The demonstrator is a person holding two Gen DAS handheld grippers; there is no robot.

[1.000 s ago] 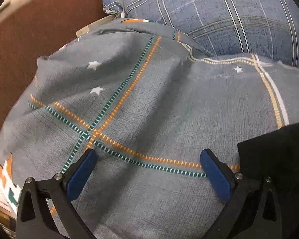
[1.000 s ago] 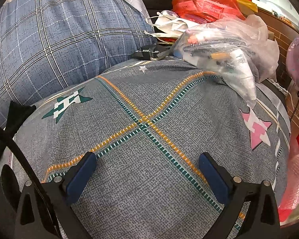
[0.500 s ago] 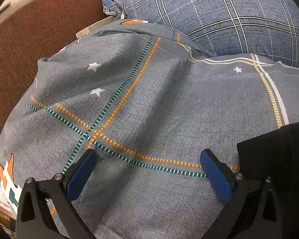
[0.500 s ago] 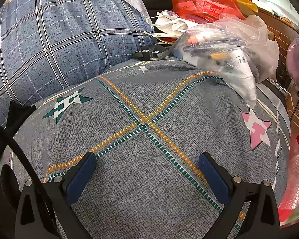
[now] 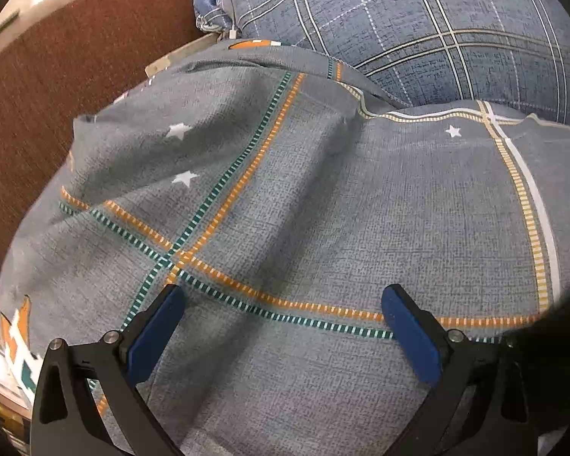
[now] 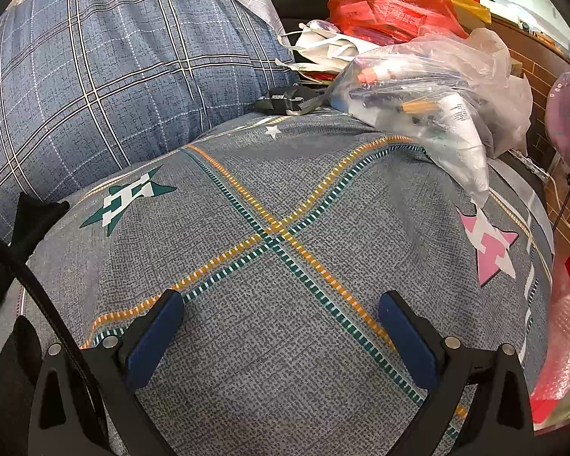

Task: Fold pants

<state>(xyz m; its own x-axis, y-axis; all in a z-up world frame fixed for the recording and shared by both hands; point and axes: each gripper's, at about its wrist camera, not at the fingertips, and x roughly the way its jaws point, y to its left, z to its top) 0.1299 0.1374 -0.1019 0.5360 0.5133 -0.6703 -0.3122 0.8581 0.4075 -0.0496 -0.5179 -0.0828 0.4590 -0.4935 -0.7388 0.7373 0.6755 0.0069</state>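
Black fabric, seemingly the pants, shows only as a dark blurred mass at the right edge of the left wrist view, and as a dark piece at the left edge of the right wrist view. My left gripper is open and empty, hovering over the grey patterned bedspread, left of the black fabric. My right gripper is open and empty over the same bedspread, right of the black fabric.
A blue plaid pillow lies at the back, also in the right wrist view. A brown headboard or wall is far left. Plastic bags with items, red packages and a black pouch crowd the back right.
The left gripper has shifted slightly left, so the black fabric now sits further toward the right edge and is blurred. The right view is nearly unchanged.
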